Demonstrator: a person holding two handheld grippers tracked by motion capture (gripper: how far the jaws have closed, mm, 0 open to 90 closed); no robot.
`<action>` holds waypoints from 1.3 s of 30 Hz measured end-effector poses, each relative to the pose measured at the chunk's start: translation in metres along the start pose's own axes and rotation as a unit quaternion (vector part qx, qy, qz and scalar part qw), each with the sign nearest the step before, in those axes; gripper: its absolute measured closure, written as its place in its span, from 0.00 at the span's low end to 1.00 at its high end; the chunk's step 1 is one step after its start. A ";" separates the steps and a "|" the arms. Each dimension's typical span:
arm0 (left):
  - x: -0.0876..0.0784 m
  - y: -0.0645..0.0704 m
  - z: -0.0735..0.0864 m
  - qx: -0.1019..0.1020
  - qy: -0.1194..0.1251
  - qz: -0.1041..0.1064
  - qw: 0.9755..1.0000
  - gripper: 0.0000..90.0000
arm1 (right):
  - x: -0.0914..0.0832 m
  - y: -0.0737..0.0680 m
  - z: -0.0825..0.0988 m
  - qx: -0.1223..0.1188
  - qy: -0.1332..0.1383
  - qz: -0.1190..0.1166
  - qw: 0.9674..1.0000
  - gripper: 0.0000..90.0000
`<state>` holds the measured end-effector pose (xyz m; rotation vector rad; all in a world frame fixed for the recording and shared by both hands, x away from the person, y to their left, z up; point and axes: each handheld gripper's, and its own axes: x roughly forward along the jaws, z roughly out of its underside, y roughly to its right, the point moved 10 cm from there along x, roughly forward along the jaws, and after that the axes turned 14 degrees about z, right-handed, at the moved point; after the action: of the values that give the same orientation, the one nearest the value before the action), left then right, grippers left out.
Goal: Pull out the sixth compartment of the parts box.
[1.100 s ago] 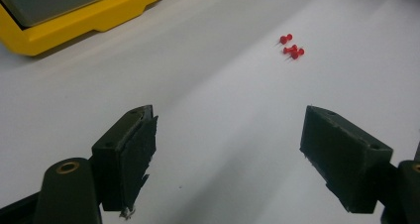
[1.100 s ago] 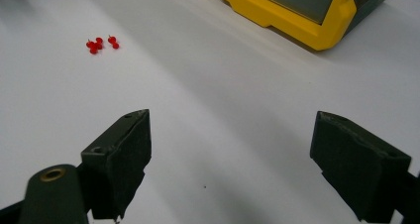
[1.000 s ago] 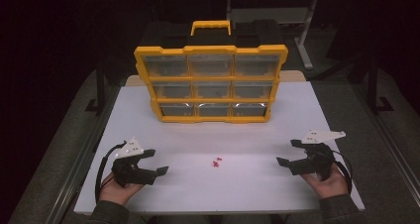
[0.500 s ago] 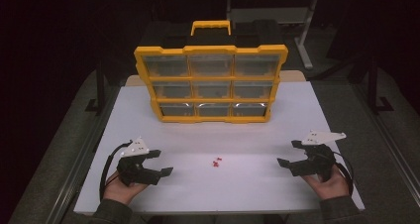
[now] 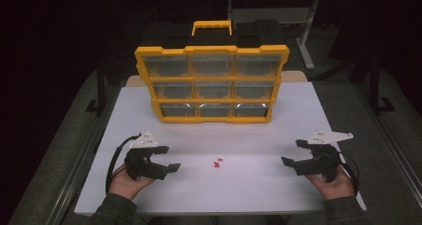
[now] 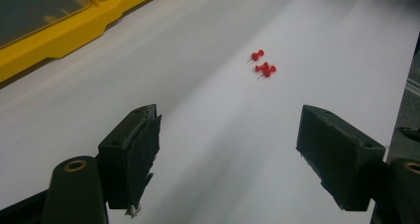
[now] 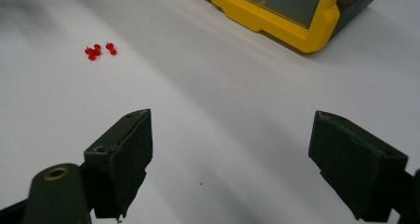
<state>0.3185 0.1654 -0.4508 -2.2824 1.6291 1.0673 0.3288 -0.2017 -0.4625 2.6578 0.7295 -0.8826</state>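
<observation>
Red push pins (image 5: pixel 217 162) lie on the white table (image 5: pixel 249 185) between two wide-open grippers, well in front of the yellow drawer organizer (image 5: pixel 212 83).

From above the pins are a red speck; the left gripper view resolves three, two touching and one just apart, their long axes apparently running toward that view's lower left. The left gripper (image 5: pixel 165 158) and right gripper (image 5: pixel 293 153) each face them, holding nothing.
</observation>
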 end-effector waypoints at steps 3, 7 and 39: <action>0.003 0.003 -0.005 0.001 0.002 0.011 1.000 0.27 | -0.001 0.000 0.000 0.006 0.000 -0.002 1.000 0.18; 0.007 0.007 -0.011 0.001 0.004 0.022 1.000 0.27 | 0.000 -0.001 -0.001 0.004 0.003 -0.004 1.000 0.18; 0.054 0.029 -0.090 -0.048 0.079 0.152 0.984 0.34 | 0.007 -0.008 0.002 -0.015 -0.013 -0.010 1.000 0.19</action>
<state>0.3435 0.0682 -0.4096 -2.2787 2.0858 1.0669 0.3283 -0.1926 -0.4689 2.6128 0.7568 -0.9036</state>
